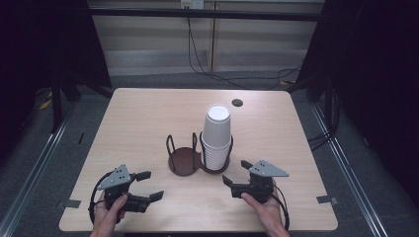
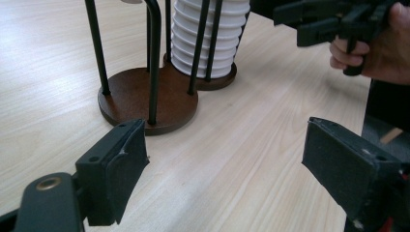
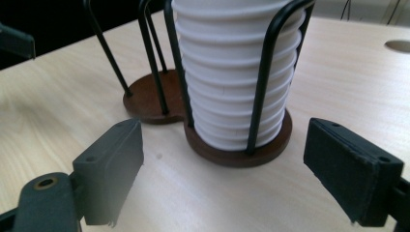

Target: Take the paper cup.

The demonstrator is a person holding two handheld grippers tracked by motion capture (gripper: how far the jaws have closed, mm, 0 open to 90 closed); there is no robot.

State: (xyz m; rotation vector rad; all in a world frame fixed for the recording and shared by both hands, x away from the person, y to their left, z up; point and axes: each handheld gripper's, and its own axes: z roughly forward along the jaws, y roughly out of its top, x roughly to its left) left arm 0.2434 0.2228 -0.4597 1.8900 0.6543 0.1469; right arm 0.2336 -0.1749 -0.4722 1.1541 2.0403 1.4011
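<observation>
White cup stack sat in rack near tabletop center. Both grippers, L & R, were wide open, empty, near front edge. Approach step; next prob. R closing on stack.

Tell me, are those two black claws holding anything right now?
No, nothing. The left gripper and the right gripper both stand open over the pale wooden table, short of the stack of white paper cups.

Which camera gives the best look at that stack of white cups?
The high view: it shows the whole cup stack, upside down in the holder. The right gripper view shows the rims close up with the top cut off; the left gripper view shows the lower part behind rods.
</observation>
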